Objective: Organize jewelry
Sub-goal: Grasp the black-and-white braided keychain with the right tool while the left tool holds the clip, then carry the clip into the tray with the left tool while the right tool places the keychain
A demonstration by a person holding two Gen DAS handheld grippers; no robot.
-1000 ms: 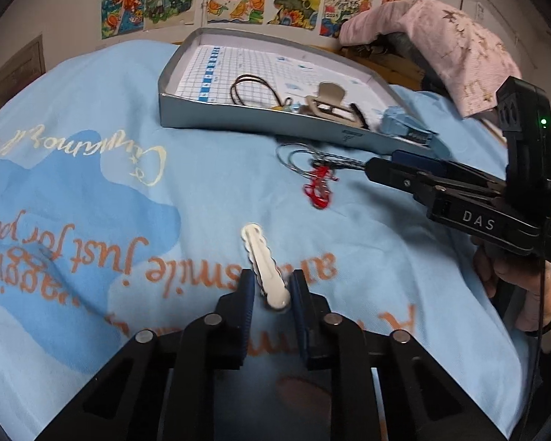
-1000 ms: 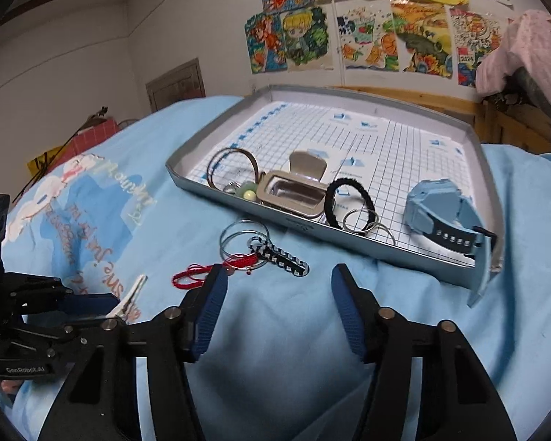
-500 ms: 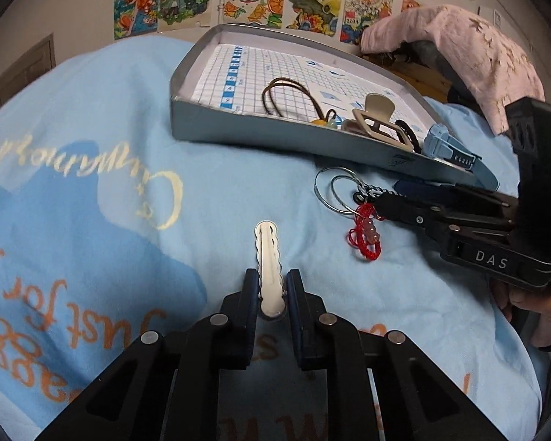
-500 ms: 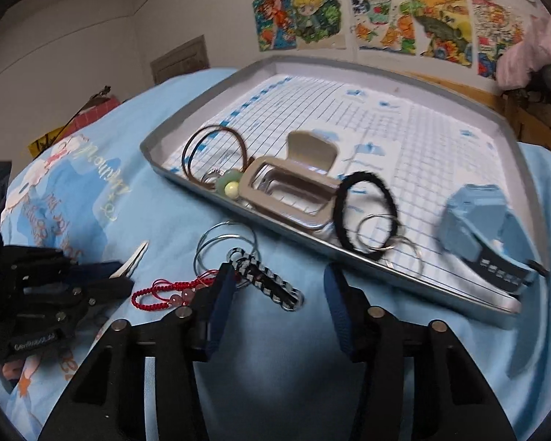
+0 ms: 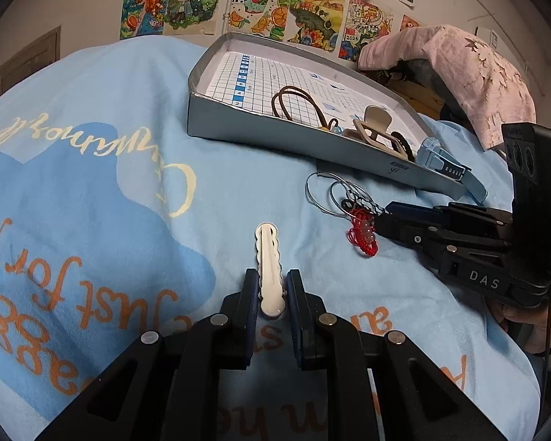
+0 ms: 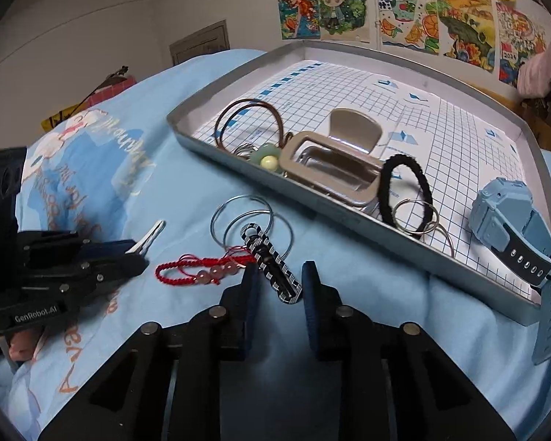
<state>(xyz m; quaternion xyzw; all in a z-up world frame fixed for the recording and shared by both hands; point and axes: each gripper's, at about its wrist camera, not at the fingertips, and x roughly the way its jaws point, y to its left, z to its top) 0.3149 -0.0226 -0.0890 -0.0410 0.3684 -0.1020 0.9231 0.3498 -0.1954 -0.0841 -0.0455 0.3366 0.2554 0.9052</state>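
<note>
Lying in the grey tray [image 6: 352, 226] are hair ties, a clip and a blue watch [image 6: 510, 228]. "DAS" is being shown on the right gripper [image 6: 275, 281], whose jaws have just been closing, narrow around a patterned keychain strap [image 6: 273, 266]; the white hair clip [image 5: 270, 268] is being pinched by the left gripper [image 5: 272, 294].

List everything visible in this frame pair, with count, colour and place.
tray: 1, grey, on the bedspread
hair ties: 2, brown and black, in tray
claw clip: 1, beige, in tray
watch: 1, light blue, tray's right end
hair clip: 1, cream, between left jaws
keychain: 1, black-and-white with metal rings, before the tray
bracelet: 1, red, beside keychain
bedspread: 1, blue
drawings: several, colourful, on wall
left gripper: black, shut on hair clip
right gripper: black, jaws just closing around keychain
</note>
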